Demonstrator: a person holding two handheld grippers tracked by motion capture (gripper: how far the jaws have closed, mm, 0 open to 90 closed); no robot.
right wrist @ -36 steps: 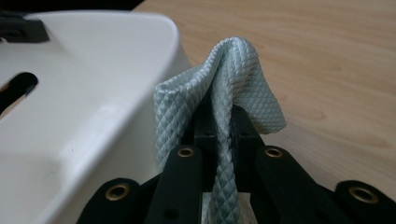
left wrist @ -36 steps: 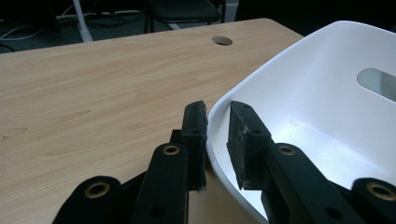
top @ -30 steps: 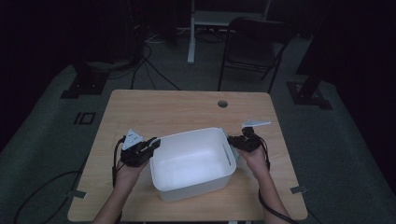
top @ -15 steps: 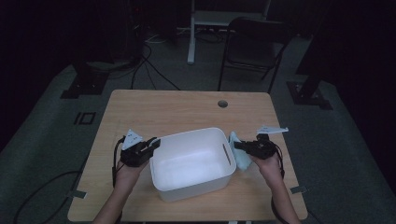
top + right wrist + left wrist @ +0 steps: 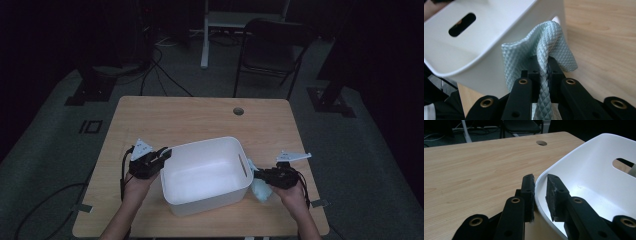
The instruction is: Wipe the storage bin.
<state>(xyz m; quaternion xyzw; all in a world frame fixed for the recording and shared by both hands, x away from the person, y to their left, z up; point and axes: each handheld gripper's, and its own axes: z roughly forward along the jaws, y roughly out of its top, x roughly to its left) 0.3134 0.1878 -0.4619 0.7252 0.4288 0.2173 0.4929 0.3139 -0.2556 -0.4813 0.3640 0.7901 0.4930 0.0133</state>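
On the tabletop [image 5: 200,117], the left hand-held gripper [image 5: 162,156] is clamping the left rim of the white bin [image 5: 205,175], one jaw outside and one inside the wall. Sitting mid-table, the bin is lying open-topped. Just beside its right wall, the right hand-held gripper [image 5: 259,175] is pinching a pale blue cloth [image 5: 549,47] that is touching the bin's outer side.

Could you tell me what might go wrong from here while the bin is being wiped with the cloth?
The left gripper pinches just the thin rim of the white bin, so a sideways push could tip or slide it. The right gripper clamps a narrow fold of the light blue cloth; rubbing the bin's outer wall might pull it free. The bin stands near the table front edge.
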